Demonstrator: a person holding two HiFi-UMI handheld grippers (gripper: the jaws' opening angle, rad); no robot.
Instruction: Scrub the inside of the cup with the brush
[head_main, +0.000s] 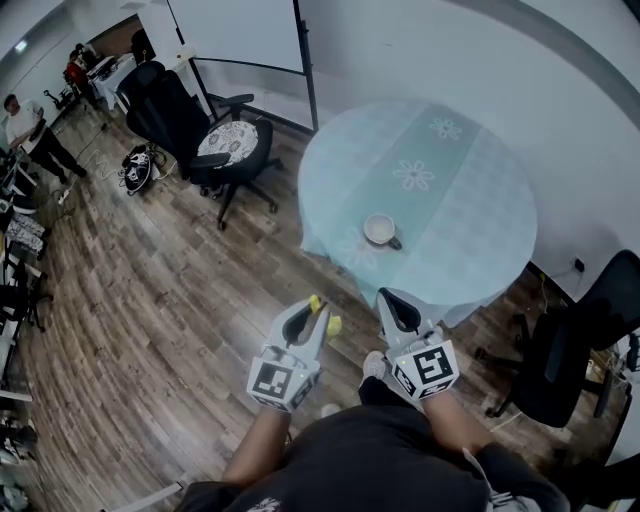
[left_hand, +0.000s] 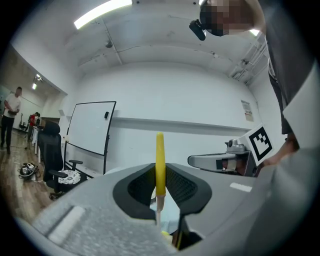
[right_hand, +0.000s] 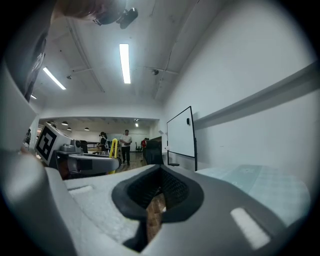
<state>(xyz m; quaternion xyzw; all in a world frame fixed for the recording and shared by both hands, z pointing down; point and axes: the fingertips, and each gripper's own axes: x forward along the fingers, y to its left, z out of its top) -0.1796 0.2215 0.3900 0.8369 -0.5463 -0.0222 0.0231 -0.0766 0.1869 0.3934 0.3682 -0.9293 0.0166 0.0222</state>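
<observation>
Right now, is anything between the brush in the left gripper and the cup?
Nothing visible. The cup sits alone near the front edge of the round table. Only bare tabletop and wood floor lie between it and the yellow brush clamped in the left gripper.

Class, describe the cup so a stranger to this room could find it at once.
Find the round table with the pale blue cloth. The cup stands near its edge closest to the viewer. It is the only solid thing there, small and white; the rest are printed flowers.
</observation>
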